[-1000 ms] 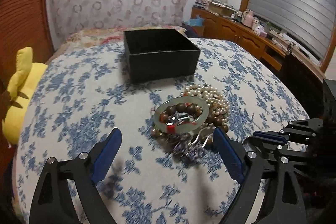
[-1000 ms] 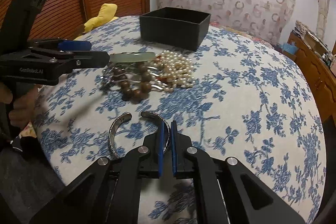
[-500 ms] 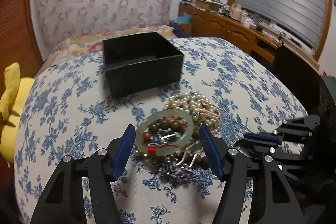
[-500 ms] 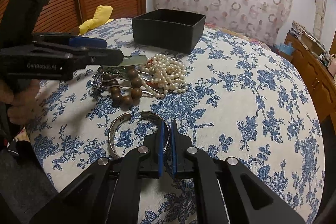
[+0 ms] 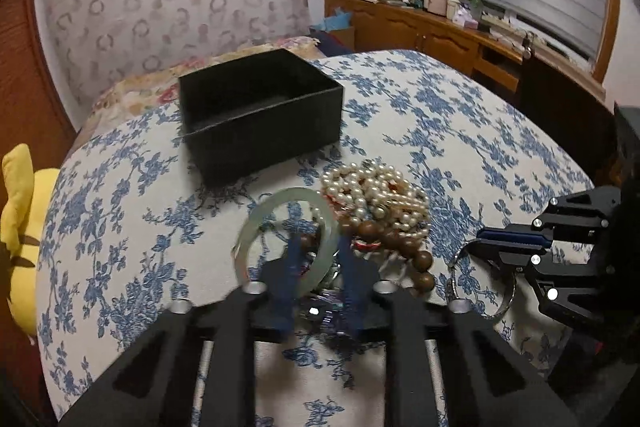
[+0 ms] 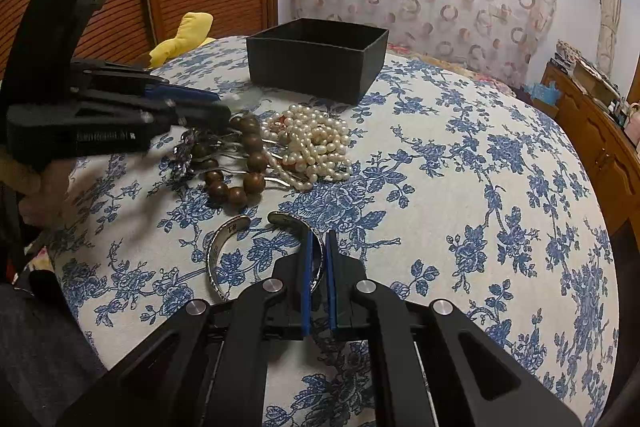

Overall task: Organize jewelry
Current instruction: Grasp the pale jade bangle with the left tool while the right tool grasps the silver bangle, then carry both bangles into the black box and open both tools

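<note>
Pickup underway: your left gripper [image 5: 316, 267] is closing on the jade bangle [image 5: 286, 233]; your right gripper [image 6: 318, 279] clamps the silver cuff [image 6: 224, 247]. Next, carry both far to the black box [image 5: 260, 115].

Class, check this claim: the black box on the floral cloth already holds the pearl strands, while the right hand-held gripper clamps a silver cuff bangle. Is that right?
One detail is wrong. The pearl strands lie heaped on the floral cloth in front of the black box, not inside it; the right wrist view shows this. The right hand-held gripper does clamp the silver cuff bangle.
</note>
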{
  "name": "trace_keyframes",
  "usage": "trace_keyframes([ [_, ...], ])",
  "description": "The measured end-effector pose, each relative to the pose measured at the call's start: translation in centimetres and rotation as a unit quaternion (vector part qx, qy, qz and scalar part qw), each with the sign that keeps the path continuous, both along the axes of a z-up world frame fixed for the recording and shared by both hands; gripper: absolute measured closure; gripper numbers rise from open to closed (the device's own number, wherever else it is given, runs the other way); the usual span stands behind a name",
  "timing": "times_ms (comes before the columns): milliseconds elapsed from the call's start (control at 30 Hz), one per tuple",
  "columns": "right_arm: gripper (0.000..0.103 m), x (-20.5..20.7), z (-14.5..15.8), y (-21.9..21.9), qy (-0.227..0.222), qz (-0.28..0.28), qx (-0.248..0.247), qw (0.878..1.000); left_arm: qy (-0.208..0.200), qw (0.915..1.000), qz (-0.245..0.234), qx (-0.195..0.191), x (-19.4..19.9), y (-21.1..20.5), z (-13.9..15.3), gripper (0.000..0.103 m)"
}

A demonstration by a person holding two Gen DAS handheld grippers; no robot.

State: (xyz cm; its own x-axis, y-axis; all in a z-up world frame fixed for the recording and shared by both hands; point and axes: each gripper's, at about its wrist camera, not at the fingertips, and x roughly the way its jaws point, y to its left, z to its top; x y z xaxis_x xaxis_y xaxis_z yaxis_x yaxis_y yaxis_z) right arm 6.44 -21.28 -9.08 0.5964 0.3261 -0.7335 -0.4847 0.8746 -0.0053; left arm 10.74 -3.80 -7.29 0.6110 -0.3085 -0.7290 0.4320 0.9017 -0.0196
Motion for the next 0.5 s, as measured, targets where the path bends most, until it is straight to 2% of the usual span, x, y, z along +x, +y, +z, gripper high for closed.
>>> trace_keyframes([
  [33, 0.096, 0.1, 0.0, -0.1, 0.0, 0.0, 0.0, 1.0, 0.0, 1.0, 0.0, -0.008, 0.0, 0.3, 0.1, 0.095],
  [367, 0.097, 0.8, 0.8, -0.2, -0.009, 0.001, 0.0, 1.0, -0.011, 0.9985, 0.015, -0.052, 0.7, 2.3, 1.5, 0.095],
  [500, 0.097, 1.3, 1.5, -0.3, -0.019, -0.001, 0.0, 1.0, -0.02, 0.998, 0.018, -0.057, 1.1, 2.5, 2.4, 0.095],
])
